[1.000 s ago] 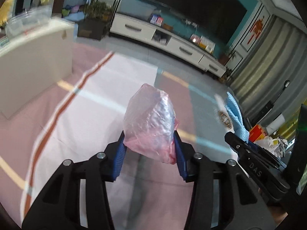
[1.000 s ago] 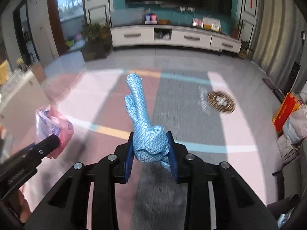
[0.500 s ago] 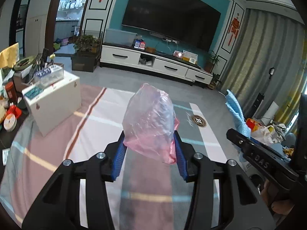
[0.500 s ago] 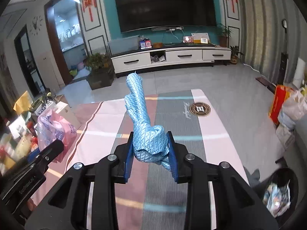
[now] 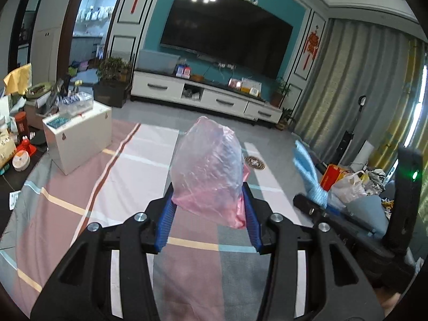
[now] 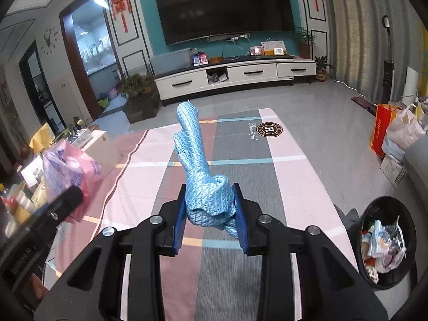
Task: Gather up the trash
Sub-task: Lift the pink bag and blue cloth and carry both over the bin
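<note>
My left gripper (image 5: 208, 222) is shut on a crumpled pink plastic bag (image 5: 207, 168), which bulges up between the blue pads (image 5: 163, 223), high above a striped rug (image 5: 112, 176). My right gripper (image 6: 210, 222) is shut on a knotted light-blue textured bag (image 6: 199, 176) whose tail stands upright. The blue bag (image 5: 307, 171) also shows at the right of the left wrist view. At the left of the right wrist view the pink bag (image 6: 71, 168) shows beside the left gripper's finger. A black trash bin (image 6: 385, 243) with rubbish inside stands at the lower right, off the rug (image 6: 283, 171).
A white box (image 5: 80, 131) with clutter stands on the rug's left side, beside a low crowded table (image 5: 16, 144). A TV cabinet (image 6: 230, 76) runs along the far wall. An orange bag (image 6: 381, 131) and white bags (image 6: 404, 133) lie by the curtain on the right.
Both grippers have risen and tilted up with their bags, so the floor dropped lower and the TV wall came into view. The trash bin entered the right wrist view. Both grips held.
</note>
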{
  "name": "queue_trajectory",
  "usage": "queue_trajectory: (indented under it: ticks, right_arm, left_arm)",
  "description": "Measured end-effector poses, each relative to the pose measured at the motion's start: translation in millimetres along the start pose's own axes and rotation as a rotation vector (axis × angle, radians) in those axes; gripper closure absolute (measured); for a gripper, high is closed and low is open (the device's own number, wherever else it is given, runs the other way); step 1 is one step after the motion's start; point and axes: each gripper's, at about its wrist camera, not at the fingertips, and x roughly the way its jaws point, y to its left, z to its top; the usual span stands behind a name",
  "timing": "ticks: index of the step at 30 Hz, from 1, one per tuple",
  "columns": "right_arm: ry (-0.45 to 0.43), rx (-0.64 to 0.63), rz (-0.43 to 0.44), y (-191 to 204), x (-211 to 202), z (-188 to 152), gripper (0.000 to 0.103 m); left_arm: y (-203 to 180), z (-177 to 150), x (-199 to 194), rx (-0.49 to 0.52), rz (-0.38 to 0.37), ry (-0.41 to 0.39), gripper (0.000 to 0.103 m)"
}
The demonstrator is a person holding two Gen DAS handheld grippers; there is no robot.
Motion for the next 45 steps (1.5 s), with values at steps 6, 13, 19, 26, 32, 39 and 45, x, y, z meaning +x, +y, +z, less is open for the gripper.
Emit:
queue_trajectory:
  ticks: [6,13,19,26,32,39,45]
  right_arm:
    - [-0.036,0.038,-0.021,-17,-25,-13,0.070]
    - [-0.115,0.095,-0.045,-46,-59,-23,0.070]
    - [-0.187,0.129,-0.091,-72,-84,-28,0.070]
    - [-0.289,0.227,-0.153,-117,-122,-38,0.070]
    - [-0.337,0.324,-0.217,-161,-145,-52,0.070]
    - [-0.329,0.412,-0.282,-202,-151,-73,0.070]
    - [-0.299,0.522,-0.271,-239,-140,-86,0.070]
  left_arm:
    - [-15,-2,-29,-0.001,-0.075,-0.030,0.055]
    - [-47,-16,-29,0.053,-0.129,-0.009,0.055]
    - [-87,-31,-18,0.127,-0.200,0.025,0.055]
    - [-136,-52,2,0.193,-0.282,0.062,0.055]
    - [-181,-74,24,0.258,-0.363,0.130,0.054]
    - [-232,-99,53,0.330,-0.441,0.205,0.054]
    - [-266,-117,87,0.365,-0.474,0.283,0.054]
